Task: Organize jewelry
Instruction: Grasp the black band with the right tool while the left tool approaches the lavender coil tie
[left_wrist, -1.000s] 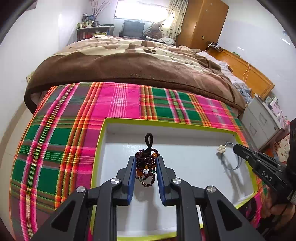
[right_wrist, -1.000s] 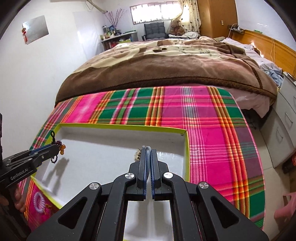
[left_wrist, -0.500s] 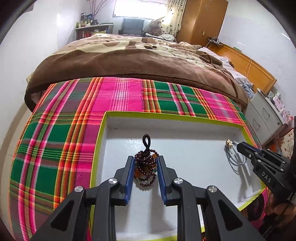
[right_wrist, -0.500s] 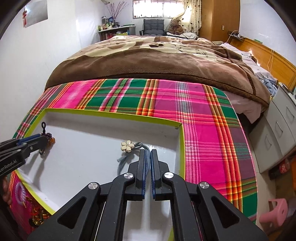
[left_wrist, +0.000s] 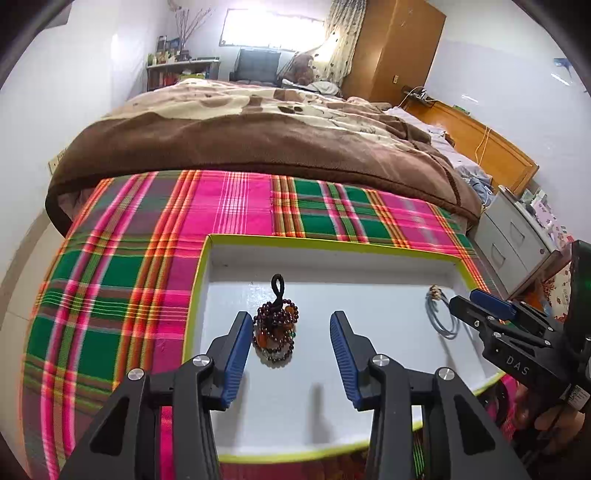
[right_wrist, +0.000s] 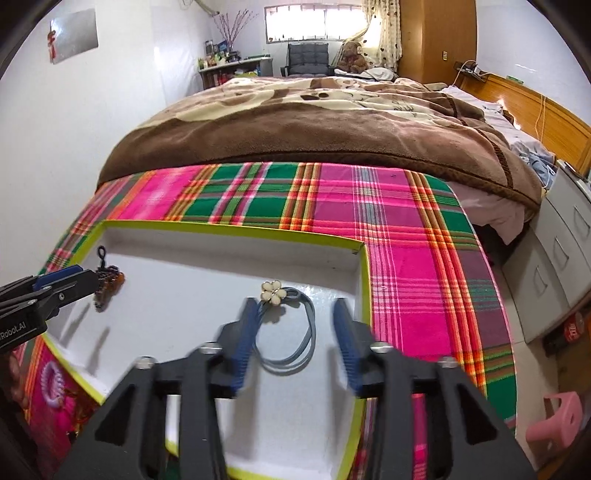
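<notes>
A white tray with a lime-green rim (left_wrist: 325, 243) (right_wrist: 229, 230) lies on a plaid cloth. A dark red bead bracelet (left_wrist: 275, 326) with a black cord loop lies on the tray floor between the fingers of my open left gripper (left_wrist: 288, 328); it also shows in the right wrist view (right_wrist: 107, 282). A grey-blue hair tie with a cream flower (right_wrist: 288, 332) lies on the tray between the fingers of my open right gripper (right_wrist: 295, 325); it also shows in the left wrist view (left_wrist: 441, 317). Neither gripper holds anything.
The pink and green plaid cloth (left_wrist: 110, 280) covers the surface around the tray. More jewelry, including a lilac coil band (right_wrist: 51, 380), lies on the cloth left of the tray. A bed with a brown blanket (right_wrist: 314, 122) stands behind; drawers (right_wrist: 554, 258) stand to the right.
Both grippers have opened. The bead bracelet and the flower hair tie were let go and now lie on the tray floor.
</notes>
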